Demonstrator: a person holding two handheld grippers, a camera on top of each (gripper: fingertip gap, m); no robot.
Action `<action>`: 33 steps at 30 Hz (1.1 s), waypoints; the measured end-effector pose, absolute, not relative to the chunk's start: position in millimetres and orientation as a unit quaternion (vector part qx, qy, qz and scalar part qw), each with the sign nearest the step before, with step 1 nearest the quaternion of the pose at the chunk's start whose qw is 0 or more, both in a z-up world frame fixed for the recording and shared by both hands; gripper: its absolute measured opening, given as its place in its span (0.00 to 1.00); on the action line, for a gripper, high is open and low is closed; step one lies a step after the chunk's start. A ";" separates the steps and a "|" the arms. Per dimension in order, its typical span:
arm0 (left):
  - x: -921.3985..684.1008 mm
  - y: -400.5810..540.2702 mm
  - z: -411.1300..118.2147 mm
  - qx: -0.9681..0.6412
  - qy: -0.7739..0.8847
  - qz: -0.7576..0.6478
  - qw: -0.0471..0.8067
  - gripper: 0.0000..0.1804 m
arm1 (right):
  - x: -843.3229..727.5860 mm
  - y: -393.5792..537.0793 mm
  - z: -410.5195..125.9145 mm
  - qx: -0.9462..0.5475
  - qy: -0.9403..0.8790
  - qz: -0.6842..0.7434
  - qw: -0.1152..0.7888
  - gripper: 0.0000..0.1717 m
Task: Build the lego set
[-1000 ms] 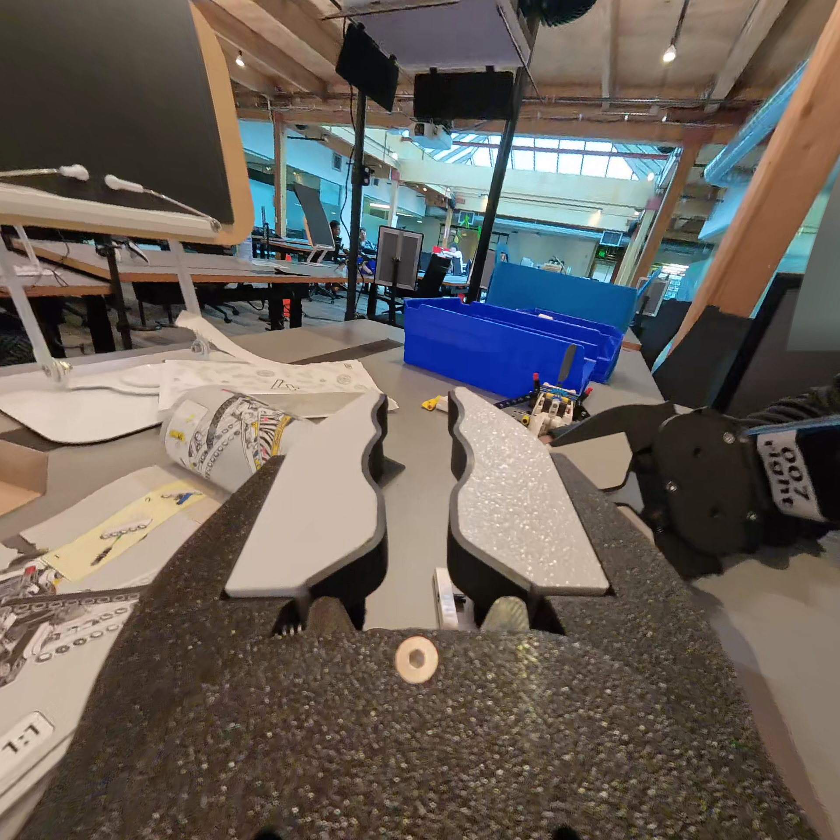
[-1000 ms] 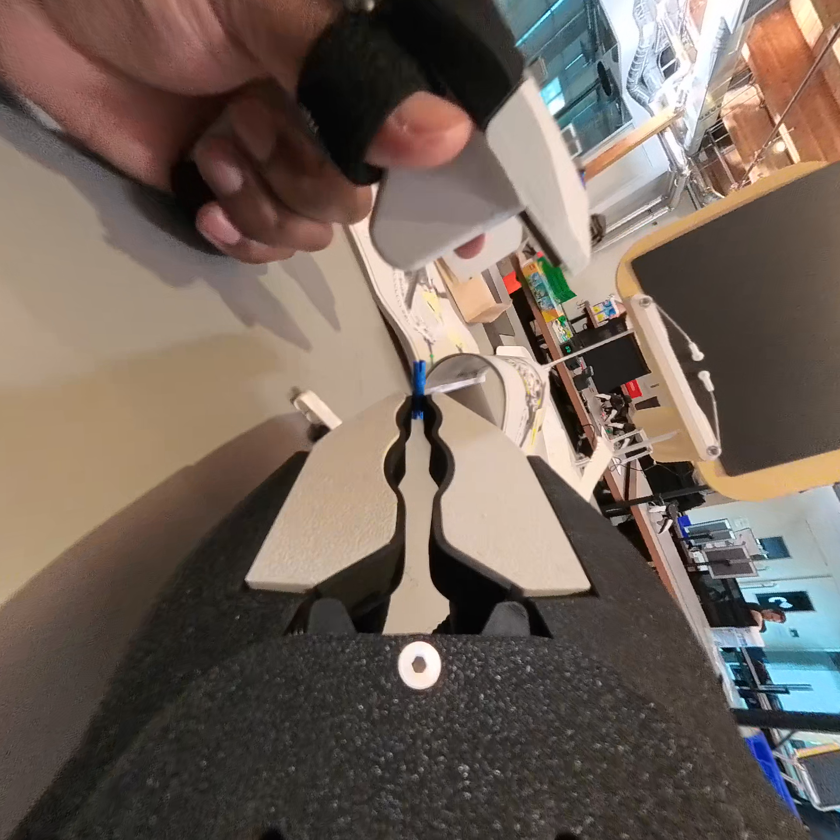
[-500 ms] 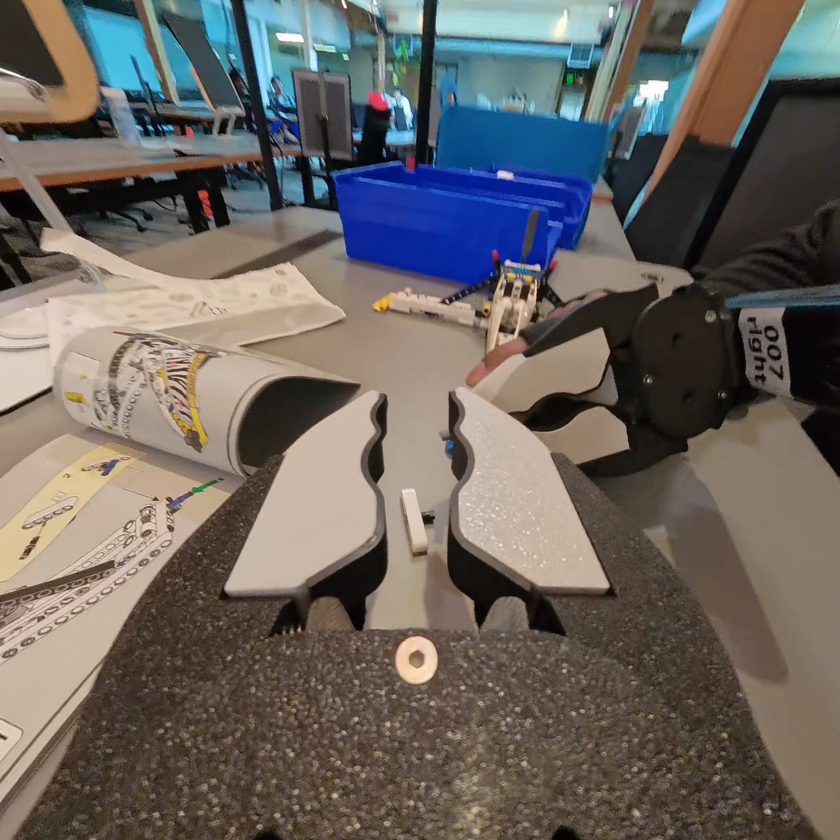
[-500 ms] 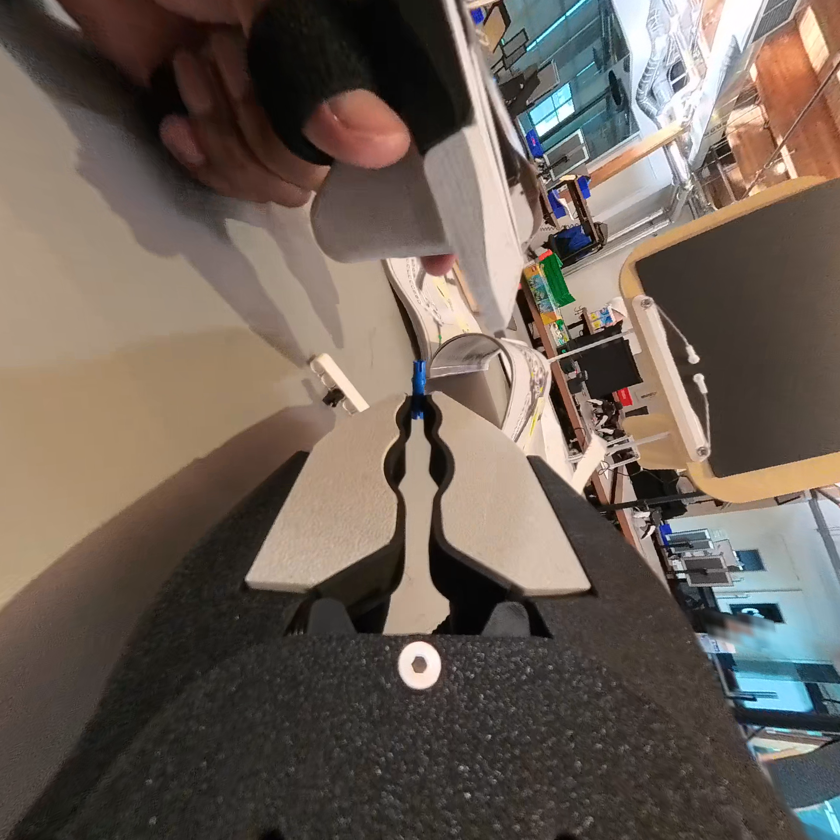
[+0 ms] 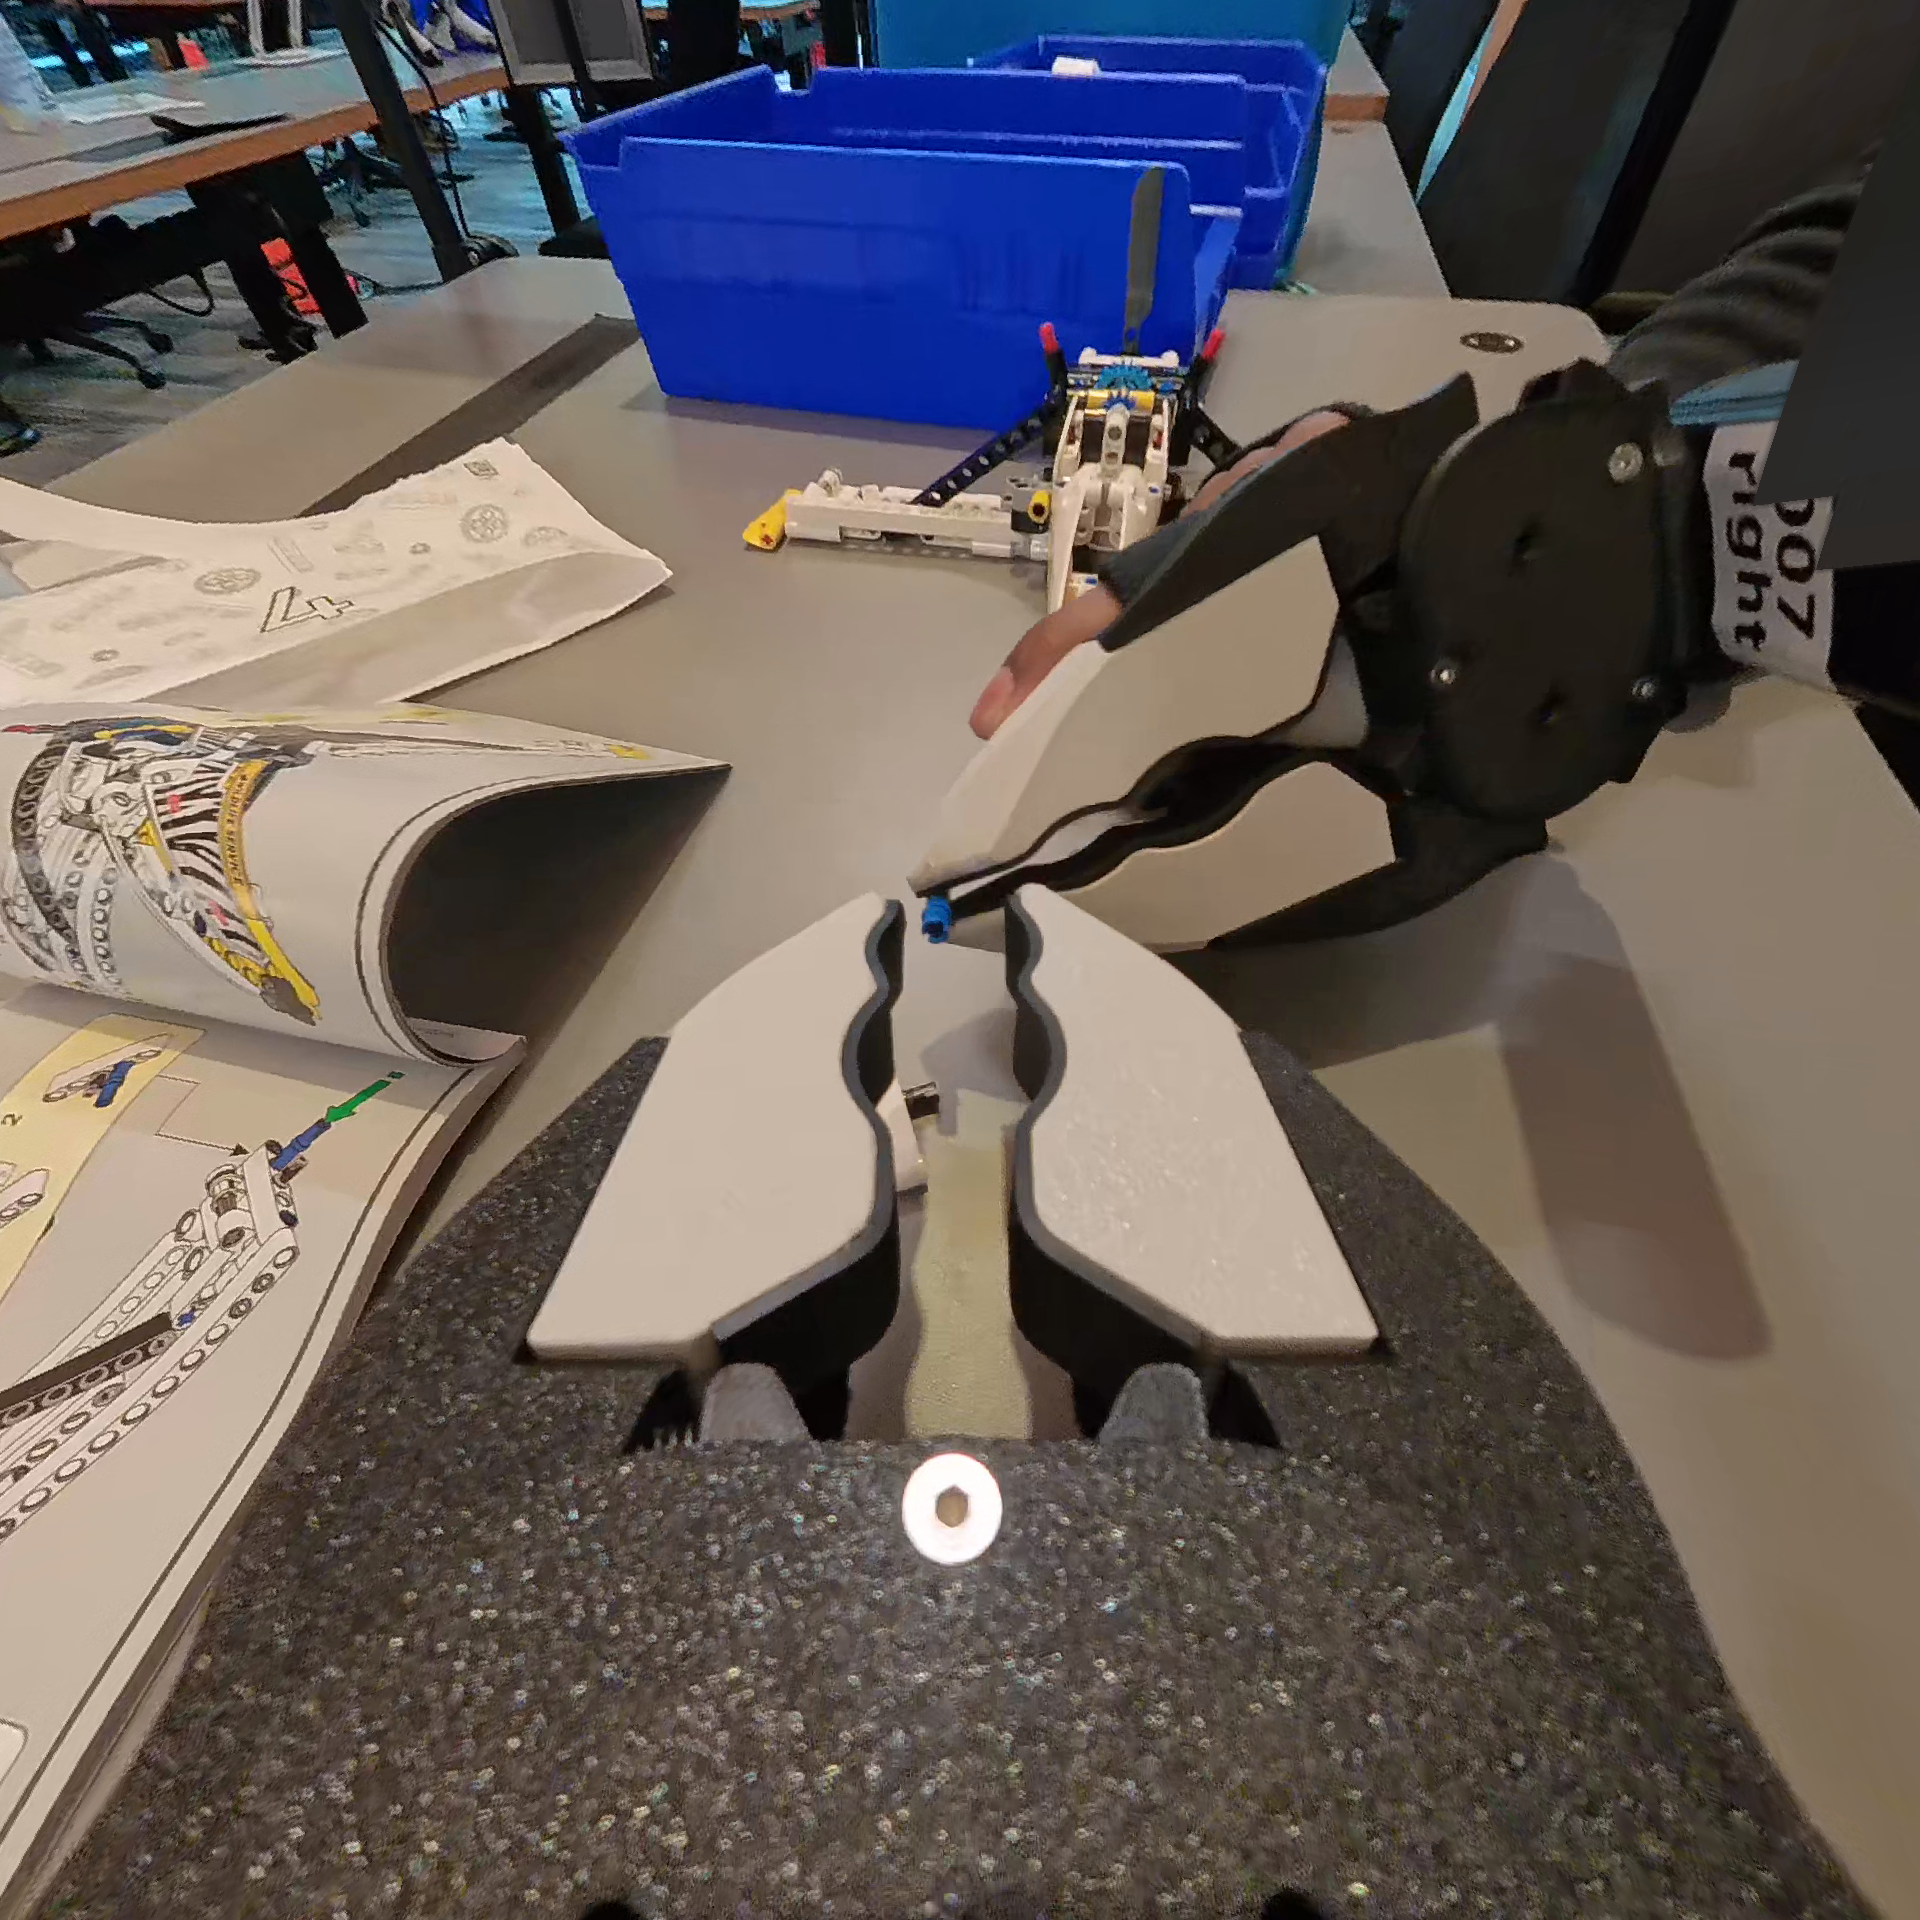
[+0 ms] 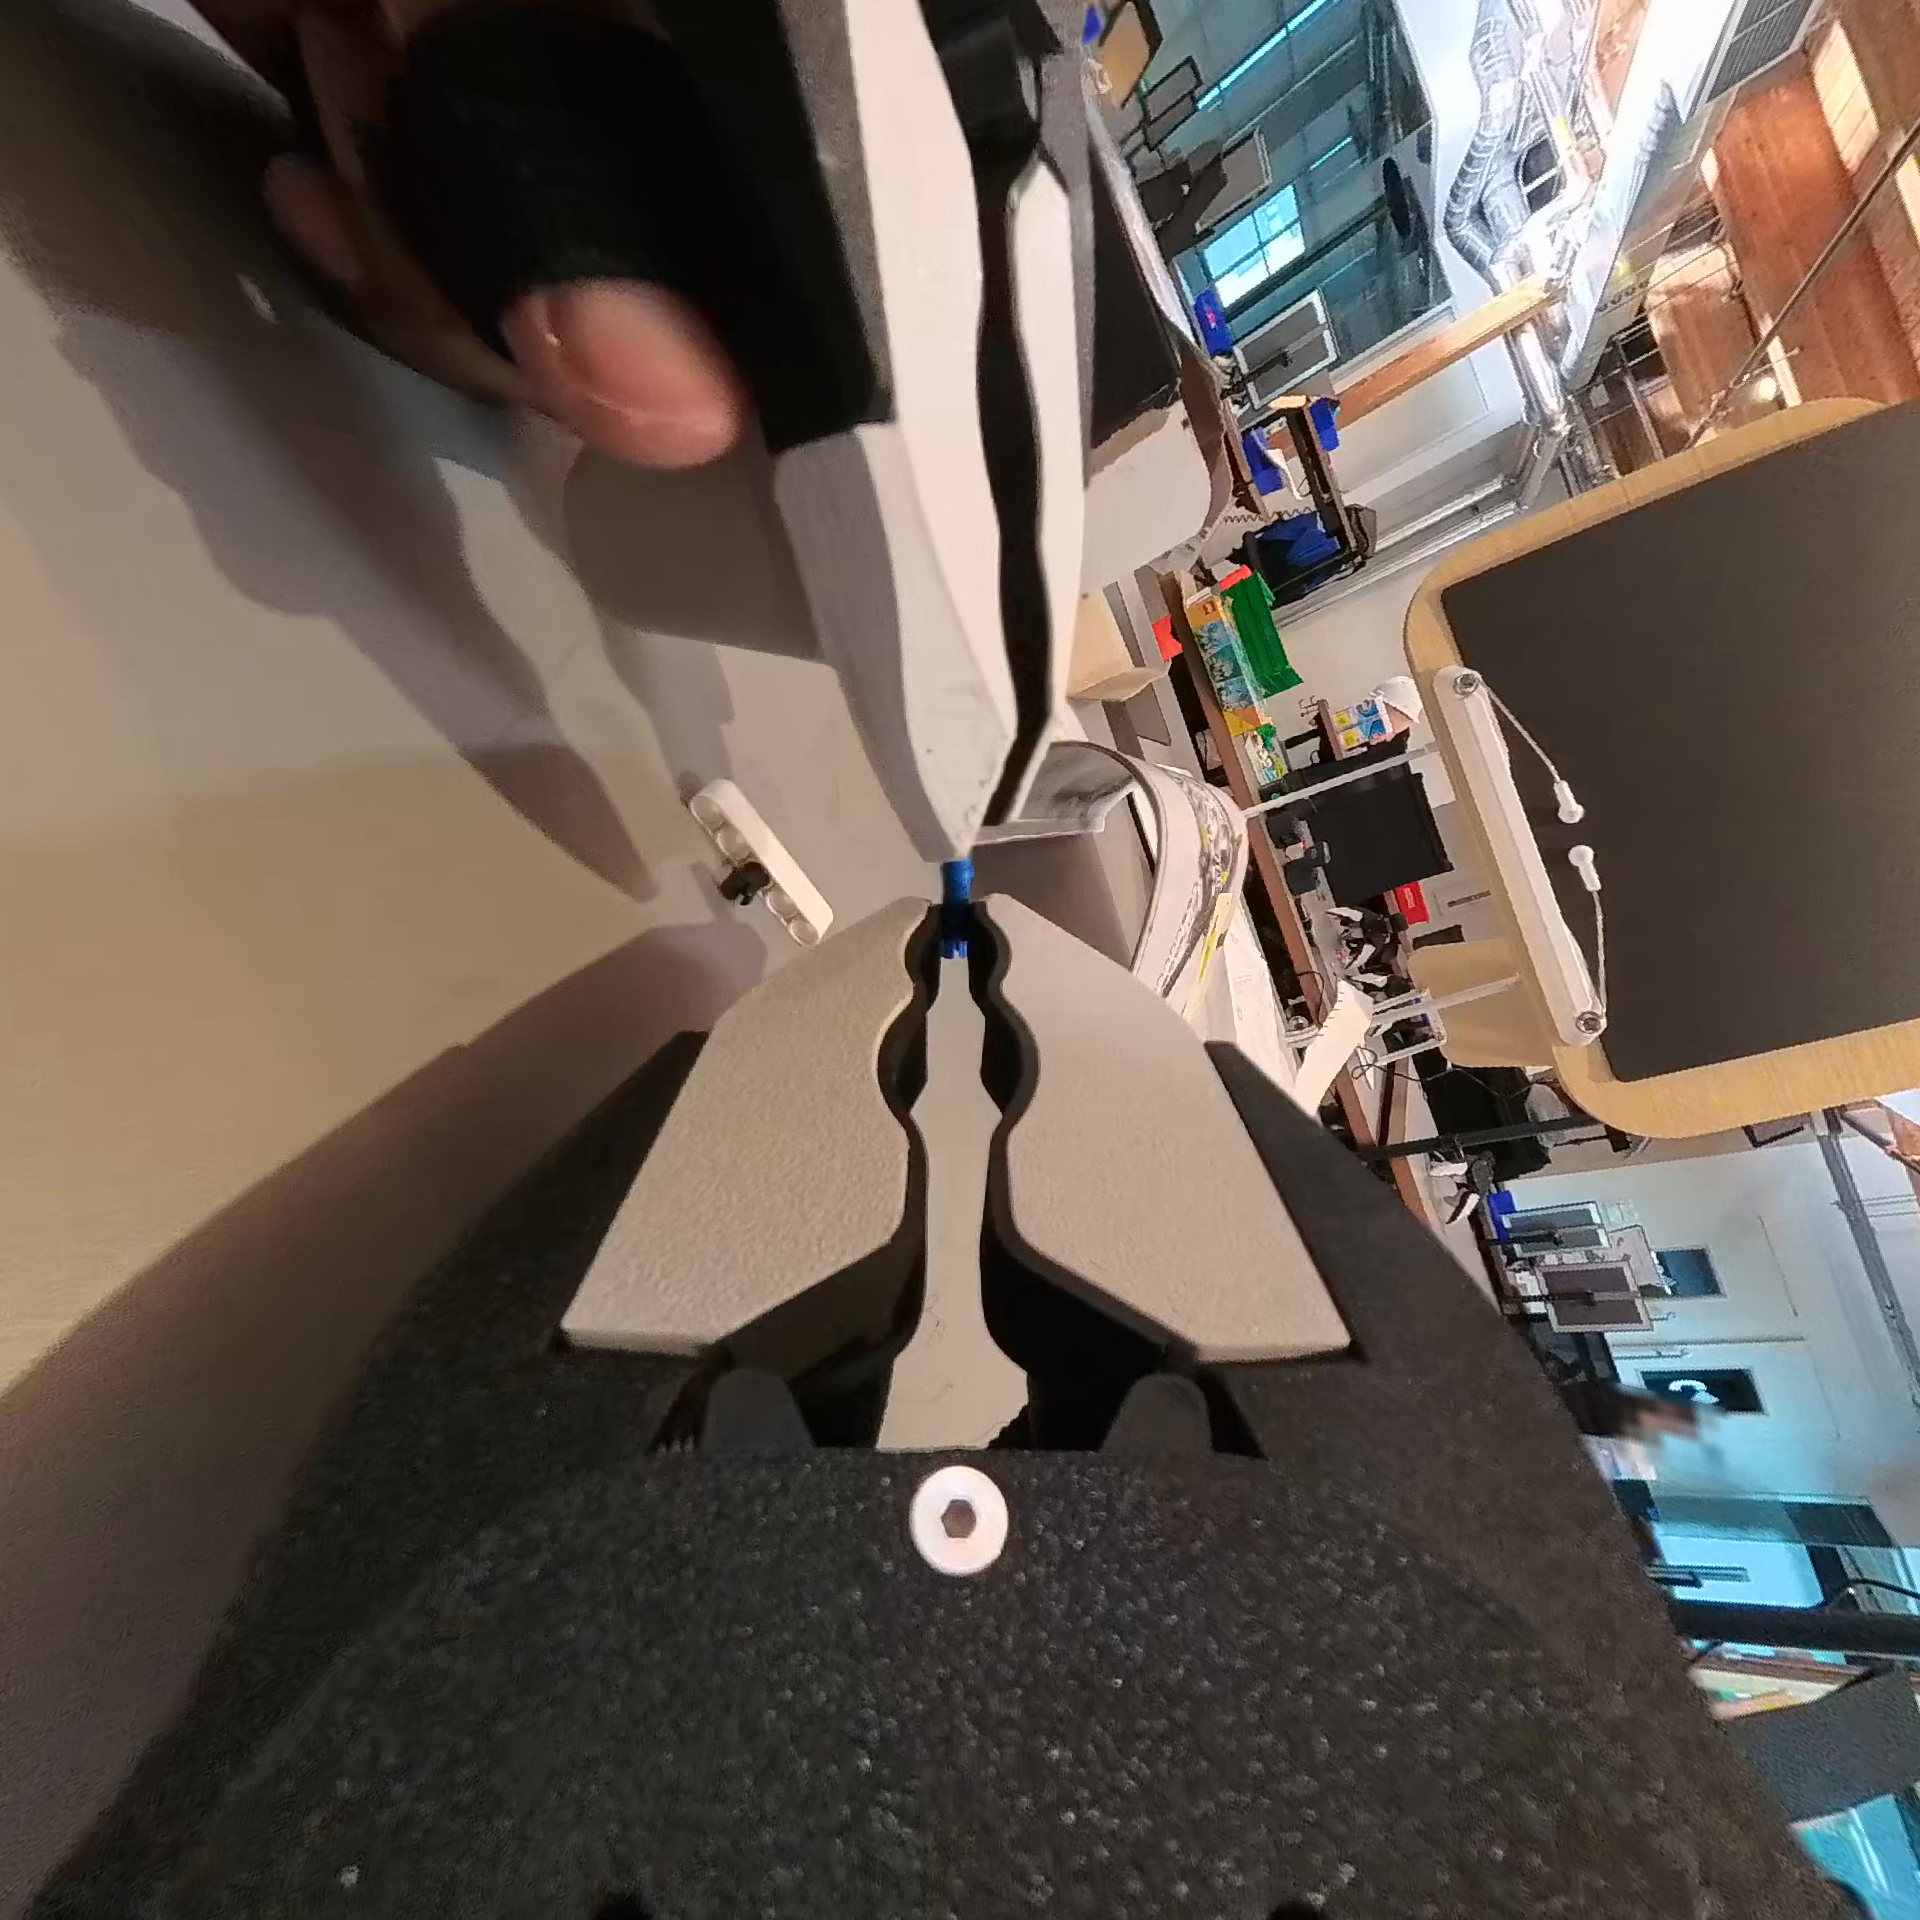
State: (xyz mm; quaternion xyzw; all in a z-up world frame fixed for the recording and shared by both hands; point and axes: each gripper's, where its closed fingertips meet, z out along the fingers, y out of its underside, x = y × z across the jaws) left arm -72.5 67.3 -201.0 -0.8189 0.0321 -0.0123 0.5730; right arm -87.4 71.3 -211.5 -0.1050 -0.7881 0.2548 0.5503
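Open workshop hall, grey bench [image 5: 810,665]

Beyond the jaws: dark-legged desks [image 5: 208,156], timber wall [image 6: 1808,208], windows [image 6: 1268,239], ducting [image 6: 1507,156] overhead.

Grey-fingered tool [image 5: 951,914], black speckled body

light: bright, even, overhead | shadows: soft on grey table [image 5: 1558,1143] | blur: thumb [image 6: 623,384] smeared | edges: fisheye bending | background: soft

Matt grey counter [image 5: 831,675], smooth. Fingers [image 5: 1143,1143] matt grey plastic, fine-grained, black rubbery inner edges. Gripper bodies rough, speckled black foam-like finish. Blue pin [image 5: 936,918] glossy plastic. Bins [image 5: 883,239] shiny blue plastic. Instruction booklet [image 5: 260,862] semi-gloss printed paper. White beam [image 6: 764,862] smooth plastic.
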 end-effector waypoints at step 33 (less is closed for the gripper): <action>-99.3 63.9 -189.3 -0.793 -0.081 -0.011 0.604 0.02 | -95.5 77.7 -194.4 -0.180 -0.760 0.328 0.532 0.05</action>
